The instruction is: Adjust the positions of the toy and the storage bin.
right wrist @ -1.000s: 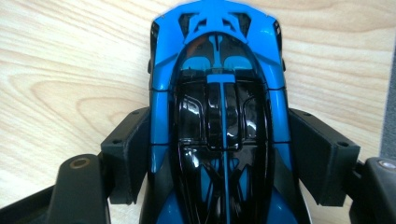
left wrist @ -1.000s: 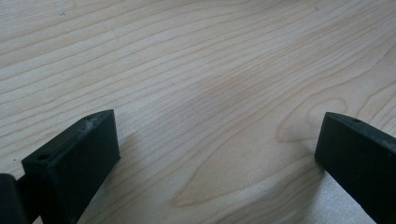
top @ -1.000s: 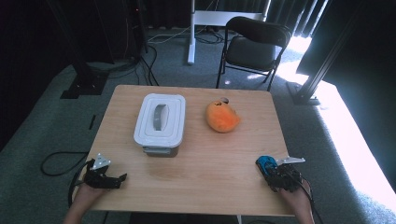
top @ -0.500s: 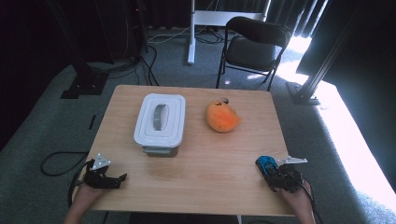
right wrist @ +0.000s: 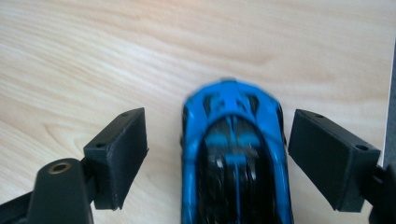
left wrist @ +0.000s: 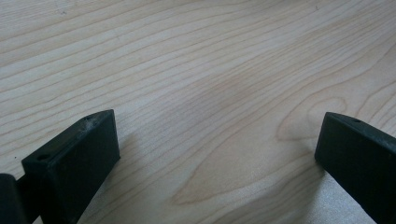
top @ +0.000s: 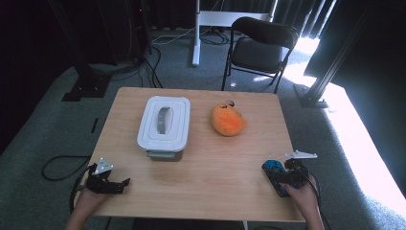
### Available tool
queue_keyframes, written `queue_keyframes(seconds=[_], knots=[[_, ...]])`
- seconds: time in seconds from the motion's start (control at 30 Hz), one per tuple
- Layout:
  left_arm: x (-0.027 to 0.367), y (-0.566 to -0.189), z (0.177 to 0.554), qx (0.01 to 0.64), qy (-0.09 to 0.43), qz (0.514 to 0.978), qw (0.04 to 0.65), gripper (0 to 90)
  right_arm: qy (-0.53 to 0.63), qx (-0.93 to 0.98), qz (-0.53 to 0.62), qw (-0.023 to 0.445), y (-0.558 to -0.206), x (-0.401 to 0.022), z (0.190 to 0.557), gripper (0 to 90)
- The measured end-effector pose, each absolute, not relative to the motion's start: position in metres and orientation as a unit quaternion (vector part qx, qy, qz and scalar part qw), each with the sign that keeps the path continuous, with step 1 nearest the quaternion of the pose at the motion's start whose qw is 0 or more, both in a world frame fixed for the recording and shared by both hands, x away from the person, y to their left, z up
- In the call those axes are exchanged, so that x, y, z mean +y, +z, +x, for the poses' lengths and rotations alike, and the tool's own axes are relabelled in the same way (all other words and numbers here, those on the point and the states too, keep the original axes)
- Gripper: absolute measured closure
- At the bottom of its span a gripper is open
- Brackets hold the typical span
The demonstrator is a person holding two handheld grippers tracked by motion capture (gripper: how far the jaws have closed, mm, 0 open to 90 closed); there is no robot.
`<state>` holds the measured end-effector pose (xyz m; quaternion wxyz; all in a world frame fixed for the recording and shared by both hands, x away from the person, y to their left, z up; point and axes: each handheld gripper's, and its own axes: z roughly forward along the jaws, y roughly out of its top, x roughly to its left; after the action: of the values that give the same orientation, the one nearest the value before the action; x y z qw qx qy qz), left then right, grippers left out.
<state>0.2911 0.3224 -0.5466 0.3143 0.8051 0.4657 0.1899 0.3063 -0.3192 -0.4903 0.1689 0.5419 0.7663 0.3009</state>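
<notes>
A blue toy car (top: pixel 273 167) lies on the wooden table (top: pixel 210 158) near its front right corner. My right gripper (top: pixel 276 176) stands over the car with a jaw on each side. In the right gripper view the car (right wrist: pixel 233 154) sits between the pads with a gap on both sides; the right gripper (right wrist: pixel 219 140) is open and its jaws have just been opening. My left gripper (top: pixel 123 184) rests at the front left corner. In the left gripper view the left gripper (left wrist: pixel 215 140) is open over bare wood.
A white lidded container (top: pixel 163 125) stands at the table's middle left. An orange plush toy (top: pixel 228 120) lies to its right. A black chair (top: pixel 261 45) stands on the floor behind the table. Cables trail on the carpet at the left.
The right gripper has risen a little above the car. The left hand has stayed where it was.
</notes>
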Motion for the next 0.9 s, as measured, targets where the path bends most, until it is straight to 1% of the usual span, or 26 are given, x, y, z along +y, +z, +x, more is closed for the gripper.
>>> queue_keyframes(seconds=[0.07, 0.1, 0.2, 0.27, 0.47, 0.57, 0.77, 0.8, 0.9], knots=[[0.322, -0.547, 0.291, 0.466, 0.19, 0.805, 0.314, 0.2, 0.301, 0.766, 0.542, 0.169, -0.49, -0.319, 0.306, 18.9], [0.323, -0.546, 0.291, 0.465, 0.19, 0.806, 0.314, 0.2, 0.309, 0.767, 0.535, 0.172, -0.485, -0.312, 0.315, 19.0], [0.322, -0.547, 0.291, 0.466, 0.19, 0.805, 0.314, 0.2, 0.313, 0.77, 0.53, 0.171, -0.482, -0.306, 0.321, 19.0], [0.322, -0.547, 0.291, 0.467, 0.19, 0.804, 0.315, 0.2, 0.322, 0.769, 0.526, 0.169, -0.478, -0.299, 0.331, 21.4], [0.322, -0.547, 0.291, 0.466, 0.19, 0.805, 0.315, 0.2, 0.334, 0.77, 0.519, 0.16, -0.474, -0.287, 0.347, 21.4], [0.322, -0.547, 0.291, 0.466, 0.19, 0.805, 0.315, 0.2, 0.338, 0.772, 0.516, 0.158, -0.471, -0.277, 0.361, 21.4], [0.322, -0.547, 0.291, 0.466, 0.19, 0.805, 0.315, 0.2, 0.347, 0.772, 0.508, 0.16, -0.466, -0.263, 0.38, 21.3], [0.322, -0.547, 0.291, 0.466, 0.19, 0.805, 0.315, 0.2, 0.355, 0.771, 0.504, 0.16, -0.463, -0.258, 0.388, 18.9], [0.322, -0.547, 0.291, 0.466, 0.19, 0.805, 0.315, 0.2, 0.376, 0.764, 0.5, 0.155, -0.46, -0.253, 0.395, 18.5]])
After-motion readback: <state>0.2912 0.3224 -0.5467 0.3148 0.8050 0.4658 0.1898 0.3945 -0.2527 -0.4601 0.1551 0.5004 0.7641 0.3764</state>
